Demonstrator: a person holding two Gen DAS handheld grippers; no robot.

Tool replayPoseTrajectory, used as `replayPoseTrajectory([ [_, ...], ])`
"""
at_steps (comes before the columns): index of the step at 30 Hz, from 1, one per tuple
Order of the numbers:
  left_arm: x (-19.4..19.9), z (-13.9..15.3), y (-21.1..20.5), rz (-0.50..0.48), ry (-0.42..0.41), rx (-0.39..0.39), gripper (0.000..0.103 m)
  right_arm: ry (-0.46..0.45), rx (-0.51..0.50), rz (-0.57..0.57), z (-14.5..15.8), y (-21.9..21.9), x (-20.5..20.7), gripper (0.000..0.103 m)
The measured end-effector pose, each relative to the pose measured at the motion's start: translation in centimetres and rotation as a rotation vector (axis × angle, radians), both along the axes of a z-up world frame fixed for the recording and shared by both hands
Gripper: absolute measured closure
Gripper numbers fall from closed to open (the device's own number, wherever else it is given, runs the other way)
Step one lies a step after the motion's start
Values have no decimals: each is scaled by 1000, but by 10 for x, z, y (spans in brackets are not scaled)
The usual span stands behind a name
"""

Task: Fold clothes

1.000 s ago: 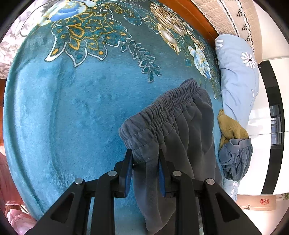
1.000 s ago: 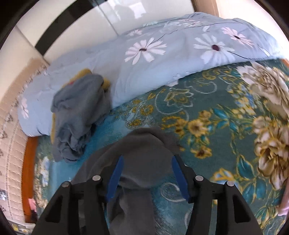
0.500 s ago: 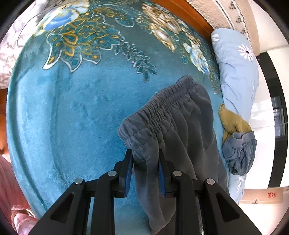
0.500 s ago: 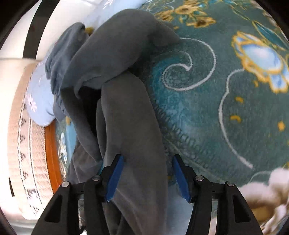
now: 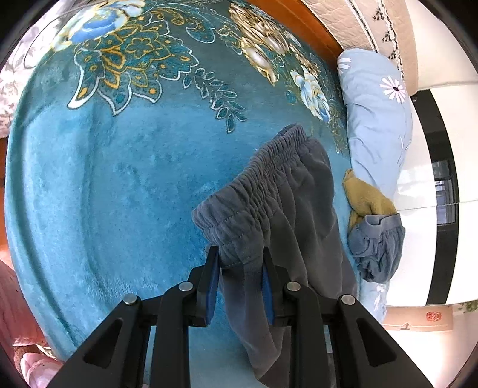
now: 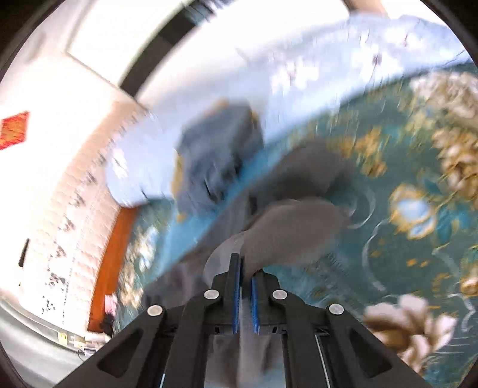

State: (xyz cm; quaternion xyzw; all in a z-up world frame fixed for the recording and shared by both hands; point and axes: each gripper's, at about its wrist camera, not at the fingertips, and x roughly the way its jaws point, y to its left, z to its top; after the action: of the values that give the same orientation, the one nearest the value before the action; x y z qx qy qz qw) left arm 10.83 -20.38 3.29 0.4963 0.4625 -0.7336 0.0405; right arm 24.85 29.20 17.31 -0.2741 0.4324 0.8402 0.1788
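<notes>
Grey sweatpants [image 5: 283, 194] with a gathered elastic waistband hang over a teal flowered blanket [image 5: 119, 179]. My left gripper [image 5: 240, 259] is shut on the near corner of the waistband, and the fabric drapes down to the right of its fingers. The right wrist view is blurred by motion. There my right gripper [image 6: 242, 262] is shut, its blue pads pinching a thin fold of the same grey sweatpants [image 6: 298, 223], which trail ahead across the blanket [image 6: 403, 253].
A light blue daisy-print quilt [image 5: 376, 125] lies along the bed's far side. Against it sits a crumpled pile of grey-blue clothing [image 5: 376, 244] over a mustard garment [image 5: 364, 200]; the pile [image 6: 218, 149] also shows blurred. An orange wooden bed frame [image 5: 298, 27] borders the blanket.
My right gripper's jaws went from wide around the grey fabric to shut on it, and its view swung up toward the quilt. The left gripper kept its grip, hardly moving.
</notes>
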Motion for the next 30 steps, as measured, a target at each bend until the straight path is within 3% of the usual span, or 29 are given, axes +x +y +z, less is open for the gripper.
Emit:
replayPoseTrajectory([
  [2,1,-1,-2,2,0,14,78,13,9,-55,2,-5,34,97],
  [4,1,-1,-3,-1,0,25,78,-44,-34,-97,-20,-8,59,97],
  [8,1,-3,-7,-2,-8,52,78,-190,-198,-197,-85,-9,103,97],
  [11,3,-10,-12,9,-29,103,78,-198,-316,-277,-117,-11,136,97],
  [14,4,-16,-18,23,-56,160,78,-195,-376,-311,-129,-16,148,97],
  [18,6,-17,-26,28,-58,210,80,-197,-371,-303,-124,-21,151,97],
  [26,-1,23,-40,-95,21,103,84,-186,-338,-259,-105,-30,157,97],
  [30,1,38,-39,-221,24,-83,87,-166,-356,-246,-108,-39,162,93],
])
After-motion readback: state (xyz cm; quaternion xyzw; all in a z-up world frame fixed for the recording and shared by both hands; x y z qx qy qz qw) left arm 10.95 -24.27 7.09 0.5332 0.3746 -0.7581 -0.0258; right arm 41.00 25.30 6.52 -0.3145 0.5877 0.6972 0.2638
